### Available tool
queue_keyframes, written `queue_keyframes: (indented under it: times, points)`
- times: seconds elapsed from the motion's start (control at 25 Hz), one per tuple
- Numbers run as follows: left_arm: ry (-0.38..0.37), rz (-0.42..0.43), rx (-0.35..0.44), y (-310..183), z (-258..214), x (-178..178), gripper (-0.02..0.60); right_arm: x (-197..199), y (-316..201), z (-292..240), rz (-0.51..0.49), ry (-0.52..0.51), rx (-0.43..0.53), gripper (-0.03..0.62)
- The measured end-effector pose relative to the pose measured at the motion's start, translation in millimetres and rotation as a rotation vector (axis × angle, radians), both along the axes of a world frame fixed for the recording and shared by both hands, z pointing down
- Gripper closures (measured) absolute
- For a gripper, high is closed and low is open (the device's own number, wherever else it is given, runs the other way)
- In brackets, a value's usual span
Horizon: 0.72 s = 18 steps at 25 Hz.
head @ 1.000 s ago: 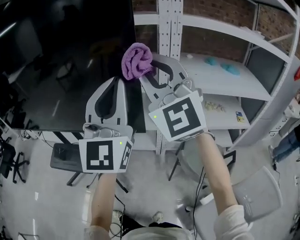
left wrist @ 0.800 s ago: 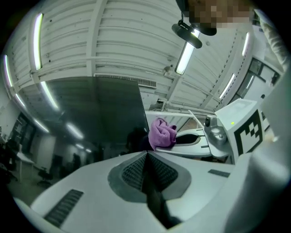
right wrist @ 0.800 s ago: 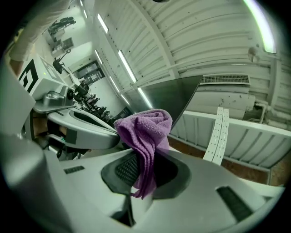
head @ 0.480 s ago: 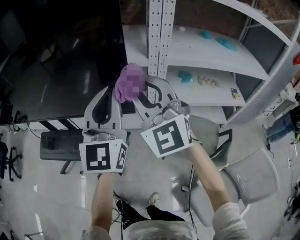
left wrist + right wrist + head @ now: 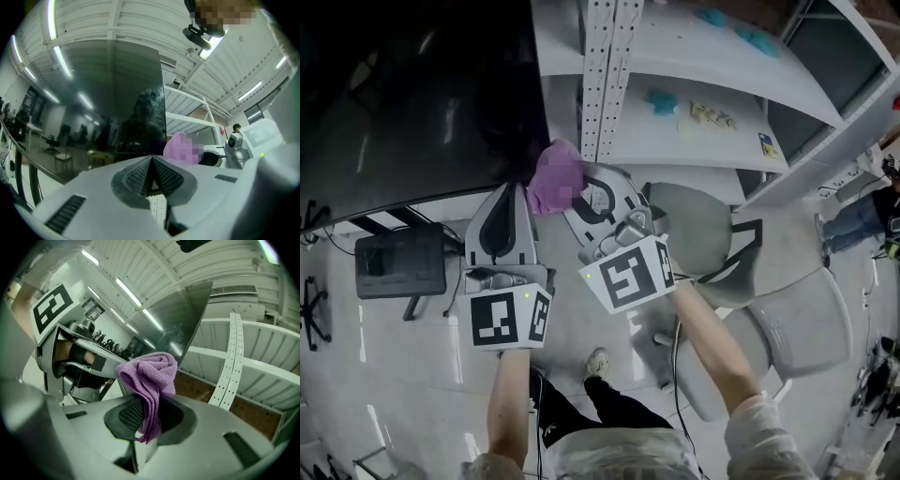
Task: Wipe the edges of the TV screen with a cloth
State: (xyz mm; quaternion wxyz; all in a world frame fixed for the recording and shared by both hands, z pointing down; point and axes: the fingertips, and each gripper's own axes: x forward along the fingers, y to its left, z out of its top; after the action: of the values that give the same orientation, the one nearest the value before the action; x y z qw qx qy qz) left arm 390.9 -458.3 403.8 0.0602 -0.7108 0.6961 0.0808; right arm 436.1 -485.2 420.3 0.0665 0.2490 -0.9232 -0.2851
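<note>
Head view: purple cloth [image 5: 555, 176] at TV screen [image 5: 412, 103] lower-right corner, clamped in right gripper [image 5: 577, 192]; shelf rack [image 5: 598, 75] close beside.
Left gripper view: left gripper [image 5: 151, 160] jaws together, empty; TV's rt edge vertical.
Right gripper view: cloth bunched upward, tail hanging btwn jaws.

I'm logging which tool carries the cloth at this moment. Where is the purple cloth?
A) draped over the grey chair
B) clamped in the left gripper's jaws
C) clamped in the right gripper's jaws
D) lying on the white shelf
C: the right gripper view shows the purple cloth pinched between the jaws of the right gripper, while the left gripper has its jaws together on nothing.
</note>
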Motion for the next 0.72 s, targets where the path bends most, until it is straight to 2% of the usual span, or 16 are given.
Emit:
queue_keyframes:
  times: [0.36,0.72]
  points:
    - [0.037,-0.005,-0.077,-1.7,42.4,-10.6,0.568,-1.6,-5.7,52.4,0.012,0.047,-0.081,0.537]
    - [0.061,0.009,-0.102,-7.1,58.2,-5.8,0.568,-0.9,-5.0,64.3,0.02,0.069,-0.096,0.537]
